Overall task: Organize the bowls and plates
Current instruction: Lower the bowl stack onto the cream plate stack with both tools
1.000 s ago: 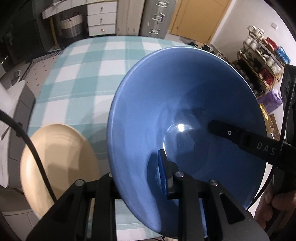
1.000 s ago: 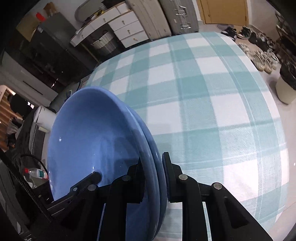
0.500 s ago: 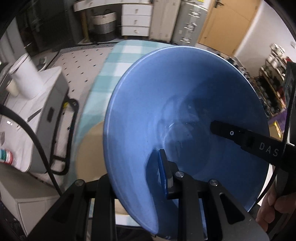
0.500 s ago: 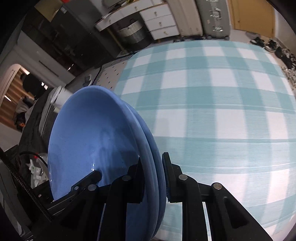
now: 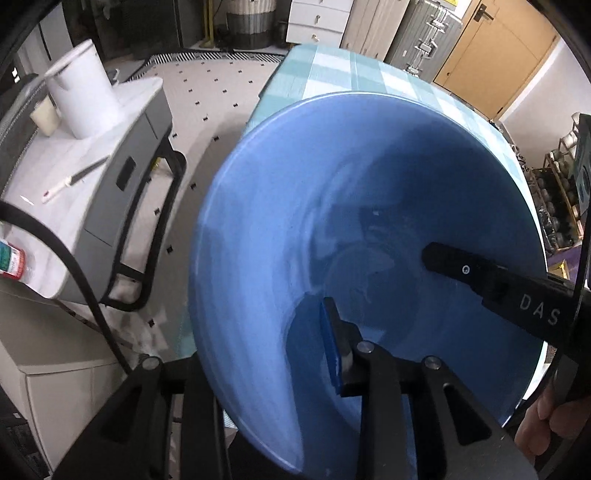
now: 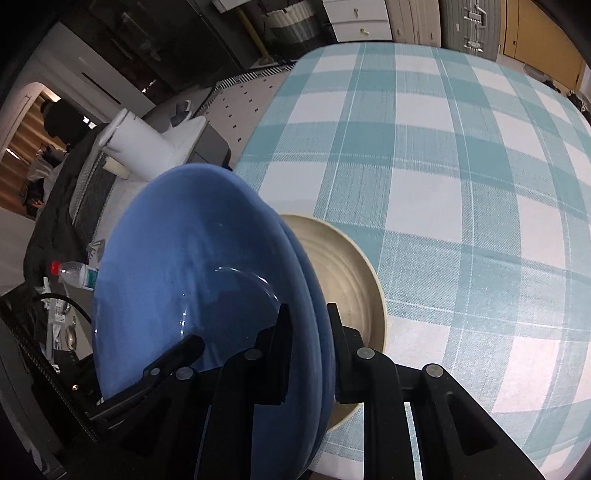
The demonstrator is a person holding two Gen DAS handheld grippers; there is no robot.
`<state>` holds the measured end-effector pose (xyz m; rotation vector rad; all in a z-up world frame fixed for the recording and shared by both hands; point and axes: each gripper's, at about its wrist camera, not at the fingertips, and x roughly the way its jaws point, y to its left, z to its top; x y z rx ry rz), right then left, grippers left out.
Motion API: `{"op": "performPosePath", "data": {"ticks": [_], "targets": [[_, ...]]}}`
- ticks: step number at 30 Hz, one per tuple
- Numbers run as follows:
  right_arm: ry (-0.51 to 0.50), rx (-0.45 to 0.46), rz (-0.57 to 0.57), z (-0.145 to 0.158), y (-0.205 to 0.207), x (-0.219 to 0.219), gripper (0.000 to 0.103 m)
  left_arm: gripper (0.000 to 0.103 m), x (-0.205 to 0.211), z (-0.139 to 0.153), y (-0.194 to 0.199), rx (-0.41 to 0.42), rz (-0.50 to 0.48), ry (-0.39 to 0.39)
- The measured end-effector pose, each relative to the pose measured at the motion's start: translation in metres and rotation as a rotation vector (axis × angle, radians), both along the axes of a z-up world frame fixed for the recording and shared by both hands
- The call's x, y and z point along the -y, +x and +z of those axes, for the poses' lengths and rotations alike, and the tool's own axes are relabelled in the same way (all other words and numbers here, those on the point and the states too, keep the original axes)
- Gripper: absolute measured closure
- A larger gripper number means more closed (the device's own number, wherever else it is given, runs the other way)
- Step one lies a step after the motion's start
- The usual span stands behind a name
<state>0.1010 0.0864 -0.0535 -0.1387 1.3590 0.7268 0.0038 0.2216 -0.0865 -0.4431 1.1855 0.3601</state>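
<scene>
— Left wrist view first: what are you holding?

— You carry two blue bowls [image 5: 332, 184], one nested inside the other and tipped steeply on edge. Your left gripper [image 5: 258, 343] has their near wall between its fingers; its jaws have just been opening a little, and I cannot tell whether the blue pad presses the inner wall.

— And your other side?

— Your right gripper [image 6: 308, 314] is clamped narrow on the opposite rim, both rims caught between its fingers. One of those fingers [image 5: 461, 266] reaches into the inner bowl, with your hand [image 5: 546, 417] behind it.

— What lies around the bowls?

— Just behind them a beige plate [image 6: 343, 266] lies flat on the teal checked tablecloth [image 6: 443, 147], partly hidden by their rim. Left of the bowls stands a grey cart [image 5: 110, 166] bearing a white jug [image 5: 81, 92], and a red-capped bottle [image 6: 77, 273] lies nearby. Beyond the bowls are dotted floor tiles [image 5: 207, 96], white drawers [image 5: 317, 18] and an orange door [image 5: 498, 55].
</scene>
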Motion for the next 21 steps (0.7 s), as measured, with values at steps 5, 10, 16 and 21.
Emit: {"op": "performPosePath", "data": {"ticks": [5, 10, 16, 21], "targets": [[-0.02, -0.017, -0.005, -0.011, 0.005, 0.0, 0.086, 0.075, -0.001, -0.01, 0.002, -0.013, -0.018, -0.003], [-0.018, -0.032, -0.012, -0.02, 0.011, -0.001, 0.085, 0.075, -0.001, -0.009, 0.002, -0.005, -0.015, 0.008], [0.043, -0.039, -0.019, -0.012, 0.013, 0.0, 0.065, 0.066, -0.003, -0.006, 0.0, 0.01, -0.013, -0.001], [0.044, 0.072, 0.019, 0.008, 0.004, -0.005, 0.047, 0.049, -0.002, 0.005, -0.003, 0.019, 0.005, 0.061]]}}
